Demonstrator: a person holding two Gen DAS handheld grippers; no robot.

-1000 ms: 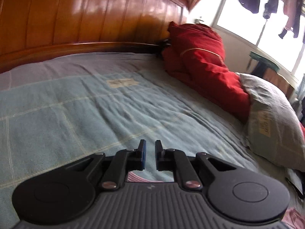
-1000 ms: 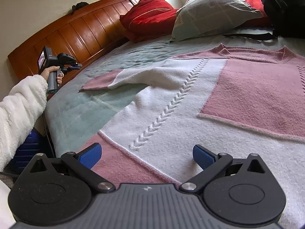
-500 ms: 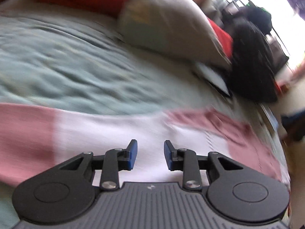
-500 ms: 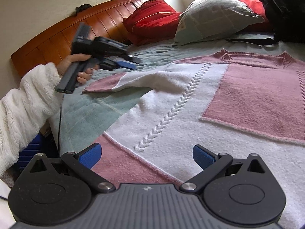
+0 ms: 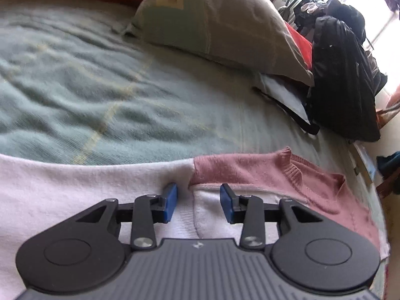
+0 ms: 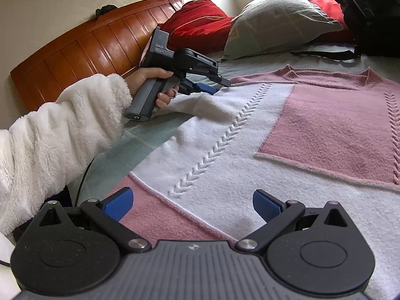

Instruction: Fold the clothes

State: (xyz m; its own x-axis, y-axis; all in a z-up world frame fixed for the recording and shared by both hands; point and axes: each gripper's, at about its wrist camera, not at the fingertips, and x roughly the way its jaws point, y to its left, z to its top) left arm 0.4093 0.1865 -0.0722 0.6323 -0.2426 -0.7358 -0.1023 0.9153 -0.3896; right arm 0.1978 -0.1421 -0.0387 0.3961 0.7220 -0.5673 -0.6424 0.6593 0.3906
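A bedroom, with a bed (image 6: 140, 140) under a pale green cover, filling both views. Nearest in the right wrist view, the right gripper (image 6: 192, 203), blue pads spread wide, nothing between them, hovering over the near hem of a pink-and-white knitted sweater (image 6: 250, 150). Spread flat across the bed's near half, collar toward the pillows, one sleeve (image 6: 200, 105) running out toward the bed's left edge. Over that sleeve's shoulder seam, the left gripper (image 5: 197, 201), pads parted to a moderate gap, not closed on the knit; whether touching the fabric or just above it, impossible to tell. Behind it, the left hand (image 6: 152, 82) around the grey handle, wrist in a fluffy white cuff (image 6: 62, 130). Farther on, bare green cover, then a grey pillow (image 6: 277, 22) at the bed's far edge, a red cushion (image 6: 200, 22) beside it near the headboard corner, and a black bag (image 5: 342, 80) against the pillow's other side. Along the left, a glossy wooden headboard (image 6: 95, 50).
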